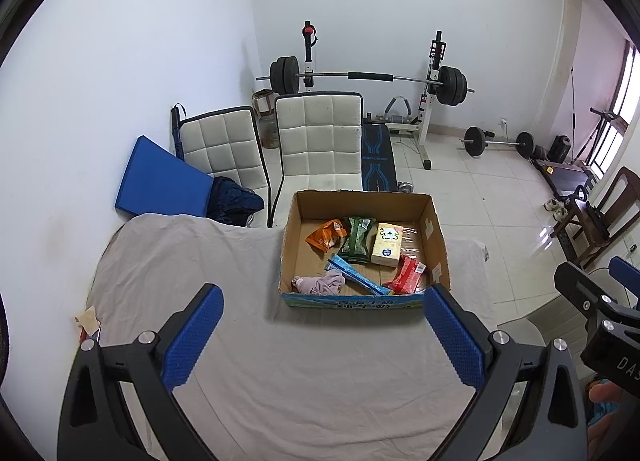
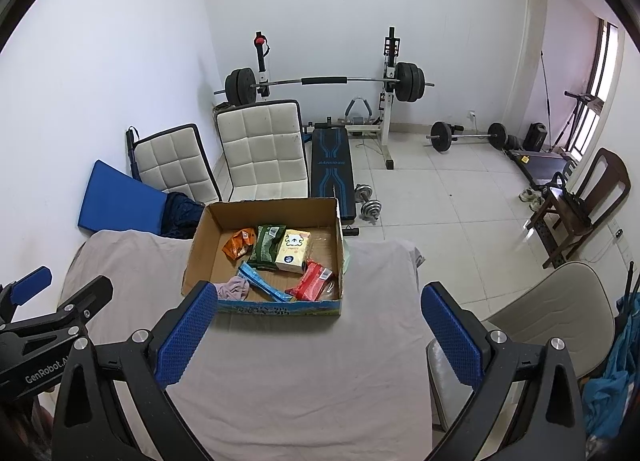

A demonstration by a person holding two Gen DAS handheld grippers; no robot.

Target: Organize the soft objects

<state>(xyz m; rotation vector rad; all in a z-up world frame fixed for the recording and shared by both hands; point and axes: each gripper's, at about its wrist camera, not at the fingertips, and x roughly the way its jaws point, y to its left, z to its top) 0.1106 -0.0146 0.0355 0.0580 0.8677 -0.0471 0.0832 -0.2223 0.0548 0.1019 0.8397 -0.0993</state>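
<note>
Print on the packets is too small to read, and the cardboard box (image 1: 362,303) near wall hides part of the blue packet (image 1: 358,275) and red packet (image 1: 406,281). The worktop (image 1: 280,361) wears a wrinkled grey sheet; gym gear sits far back. Left claw (image 1: 324,337) and right claw (image 2: 320,335) both gape wide, holding nothing, hovering near the box, pink cloth (image 1: 318,283) in its near-left corner.

the left gripper (image 1: 323,303) is held level and pointing forward, its two blue-padded fingers (image 1: 192,337) spread wide with nothing between them. the right gripper (image 2: 320,301) is beside it in the same pose, fingers (image 2: 452,335) equally wide apart and empty. each shows at the edge of the other's view.
</note>
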